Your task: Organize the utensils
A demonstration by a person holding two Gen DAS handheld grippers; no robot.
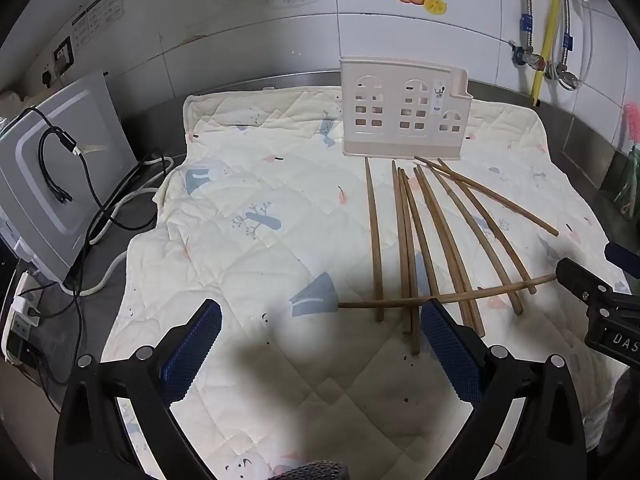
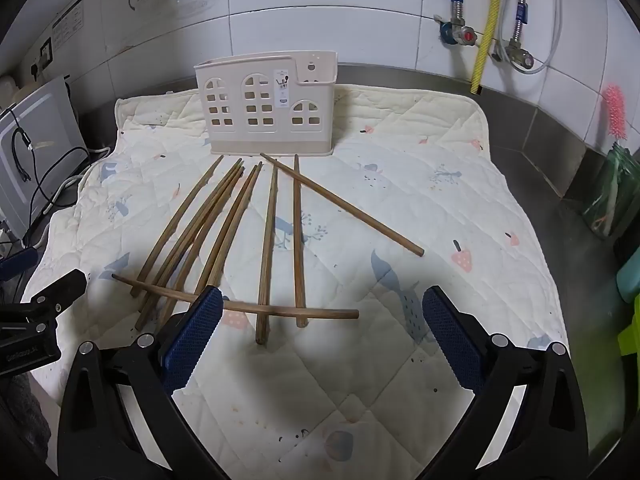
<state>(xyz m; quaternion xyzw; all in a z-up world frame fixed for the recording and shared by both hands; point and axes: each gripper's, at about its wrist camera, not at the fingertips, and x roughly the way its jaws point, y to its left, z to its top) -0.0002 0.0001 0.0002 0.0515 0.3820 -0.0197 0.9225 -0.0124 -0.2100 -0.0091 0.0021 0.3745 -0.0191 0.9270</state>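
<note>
Chopsticks (image 2: 224, 232), brown and wooden, lie fanned across a quilted mat (image 2: 420, 208) on a kitchen counter, their far tips pointing toward a cream utensil holder (image 2: 266, 104) that stands upright at the mat's back edge, against the tiled wall (image 2: 360, 28). Most run lengthwise away from the cameras; one crossing chopstick (image 2: 248, 307) lies sideways over their near ends, and another (image 2: 344, 206) angles off diagonally to the right. None has yet gone into the holder.

In the right wrist view, the right gripper (image 2: 322, 336) hangs just short of the pile, tilted downward, its jaws spread wide and holding nothing; the crossing stick's long axis runs across the gap between its blue pads (image 2: 192, 336), passing behind the left one. The left gripper (image 1: 320, 350) is likewise fully apart and empty, with the pile ahead and to its right, its right pad overlapping the near stick ends in the left wrist view.

By this reading, the right gripper sits closer to a clean pick, the crossing stick being the topmost piece.
</note>
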